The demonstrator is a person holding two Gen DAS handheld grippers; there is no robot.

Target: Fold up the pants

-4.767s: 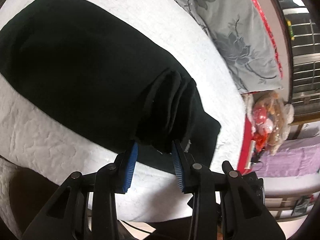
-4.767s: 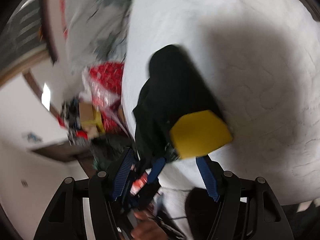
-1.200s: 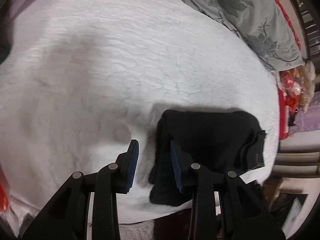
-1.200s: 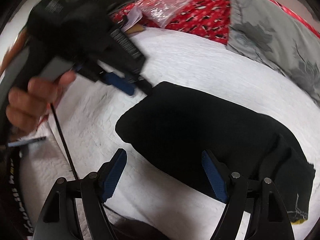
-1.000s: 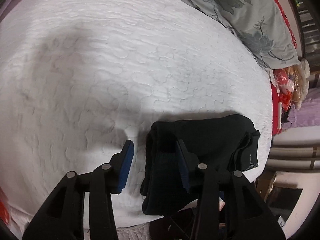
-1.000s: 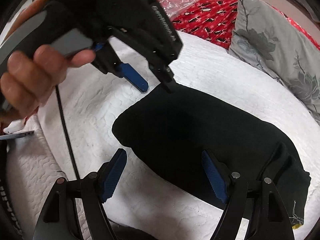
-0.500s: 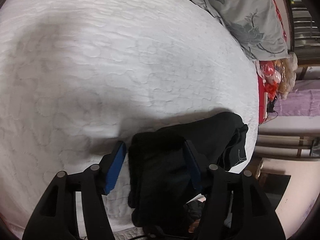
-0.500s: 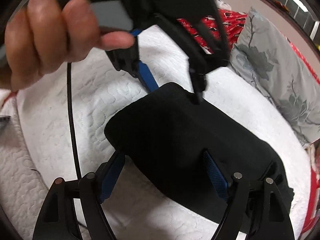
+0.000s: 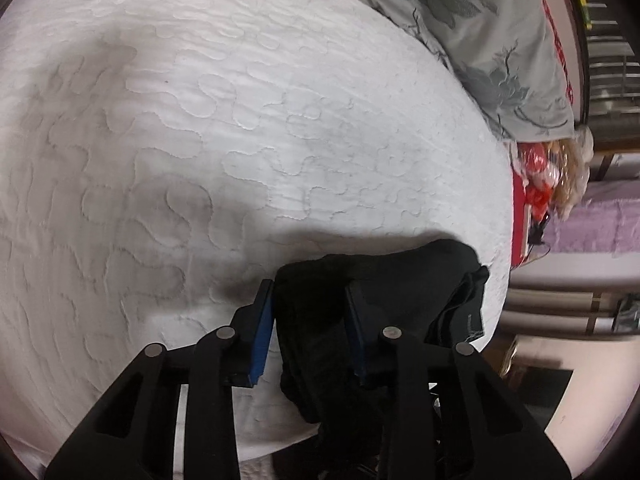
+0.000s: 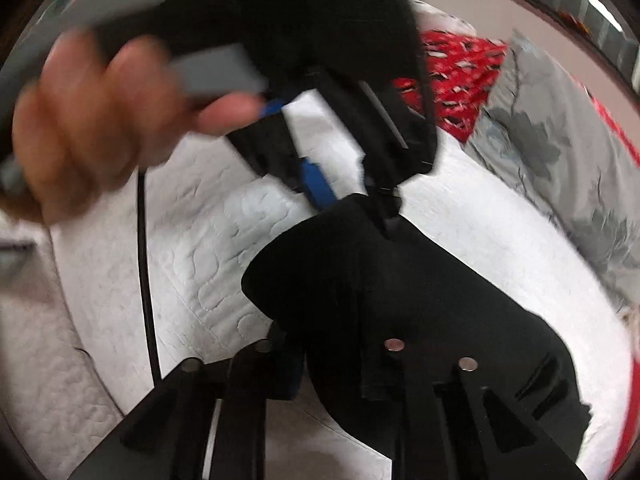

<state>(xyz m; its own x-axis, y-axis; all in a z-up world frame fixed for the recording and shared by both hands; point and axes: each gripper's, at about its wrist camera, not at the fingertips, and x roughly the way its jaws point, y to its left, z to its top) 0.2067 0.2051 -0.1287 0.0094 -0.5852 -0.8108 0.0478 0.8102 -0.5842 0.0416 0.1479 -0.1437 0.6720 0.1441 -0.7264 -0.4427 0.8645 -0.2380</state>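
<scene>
Black pants (image 9: 384, 280), folded into a compact bundle, are located at the near edge of the white quilted bed (image 9: 240, 140), toward its right corner in the left wrist view.

L gripper (image 9: 310, 316): blue pads are closed narrow on the bundle's near end; fabric is bunched between them.

R gripper (image 10: 332, 360): jaws are set around the opposite end of the pants (image 10: 400, 300); fabric fills the gap. Pads are hidden and the frame is blurred, so a firm clamp vs. loose straddle cannot be told.

L gripper (image 10: 352, 196) is also seen in the right wrist view, held by a hand (image 10: 100, 120), w/ fingertips on the far end of the bundle.

A grey floral pillow (image 9: 480, 40) lies along the far right edge of the bed.
</scene>
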